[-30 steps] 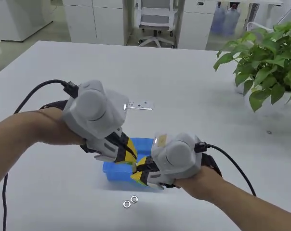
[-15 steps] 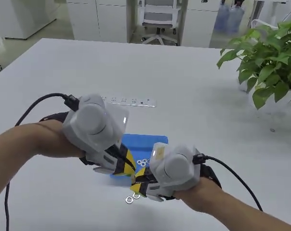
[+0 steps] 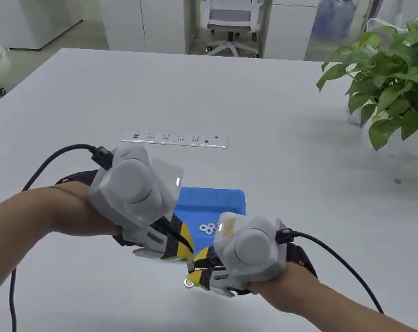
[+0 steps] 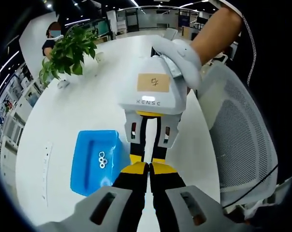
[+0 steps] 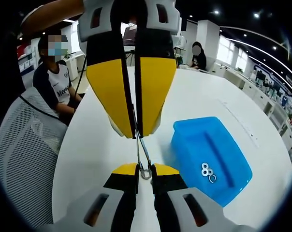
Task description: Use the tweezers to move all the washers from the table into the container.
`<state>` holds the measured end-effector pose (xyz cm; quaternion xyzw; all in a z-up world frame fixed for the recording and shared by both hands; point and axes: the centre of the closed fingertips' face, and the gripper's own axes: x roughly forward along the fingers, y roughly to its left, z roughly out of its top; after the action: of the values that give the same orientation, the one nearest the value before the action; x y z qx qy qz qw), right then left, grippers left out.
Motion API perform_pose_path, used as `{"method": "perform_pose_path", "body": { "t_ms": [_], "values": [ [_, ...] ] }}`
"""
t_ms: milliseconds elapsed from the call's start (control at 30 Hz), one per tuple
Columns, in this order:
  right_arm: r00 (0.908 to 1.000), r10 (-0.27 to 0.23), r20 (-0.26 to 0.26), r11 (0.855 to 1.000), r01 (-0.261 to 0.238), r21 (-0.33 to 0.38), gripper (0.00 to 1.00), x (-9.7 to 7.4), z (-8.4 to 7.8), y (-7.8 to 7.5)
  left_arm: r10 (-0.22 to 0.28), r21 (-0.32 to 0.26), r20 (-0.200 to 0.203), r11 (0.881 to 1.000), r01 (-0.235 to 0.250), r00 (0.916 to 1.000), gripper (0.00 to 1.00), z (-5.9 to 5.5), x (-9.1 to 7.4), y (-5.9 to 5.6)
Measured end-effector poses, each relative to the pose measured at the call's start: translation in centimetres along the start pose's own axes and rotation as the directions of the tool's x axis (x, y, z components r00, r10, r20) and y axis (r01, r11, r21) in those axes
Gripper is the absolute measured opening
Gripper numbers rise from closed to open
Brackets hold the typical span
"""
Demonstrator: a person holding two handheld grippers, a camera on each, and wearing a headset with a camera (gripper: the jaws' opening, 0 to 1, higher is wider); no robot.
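Both grippers have drawn back off the container (image 3: 216,202) to its near side since a second ago, so the washers in it (image 3: 207,229) are now uncovered. They lie in a small touching cluster on its floor.

One more washer (image 3: 189,282) lies on the table (image 3: 299,124) just off the container's near edge, right beneath the right gripper (image 3: 198,268). In the right gripper view the tweezers (image 5: 140,145) run from the left gripper (image 3: 183,243) down to the right one, and a small ring that looks like a washer sits at their tips. I cannot tell if it is lifted or resting on the table.

The left gripper's jaws are pressed together on the tweezers' back end. The right gripper's jaws are drawn in close on either side of the tweezers' tips and seem to touch them. The two grippers meet nose to nose, just beside the container's near left corner.

Beyond the container's far side lies a power strip (image 3: 174,140), well apart from it. A plant (image 3: 389,76) stands far off to its right.
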<state>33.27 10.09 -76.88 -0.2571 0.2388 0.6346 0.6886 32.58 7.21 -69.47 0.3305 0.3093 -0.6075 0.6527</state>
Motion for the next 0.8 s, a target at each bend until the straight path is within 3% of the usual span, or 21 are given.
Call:
{"method": "perform_pose_path", "body": {
  "t_ms": [400,800],
  "values": [
    [0.9996,0.025,-0.013,1.0,-0.025,0.0,0.12,1.0,-0.7,0.6,-0.021,-0.018,-0.011,1.0,0.021,0.9997,0.06,-1.0,0.9,-0.4],
    [0.9995,0.031,-0.009,0.999,-0.031,0.021,0.13,1.6,-1.0,0.5,-0.026,-0.038,-0.003,0.999,0.026,0.9997,0.06,-1.5,1.2,-0.1]
  ]
}}
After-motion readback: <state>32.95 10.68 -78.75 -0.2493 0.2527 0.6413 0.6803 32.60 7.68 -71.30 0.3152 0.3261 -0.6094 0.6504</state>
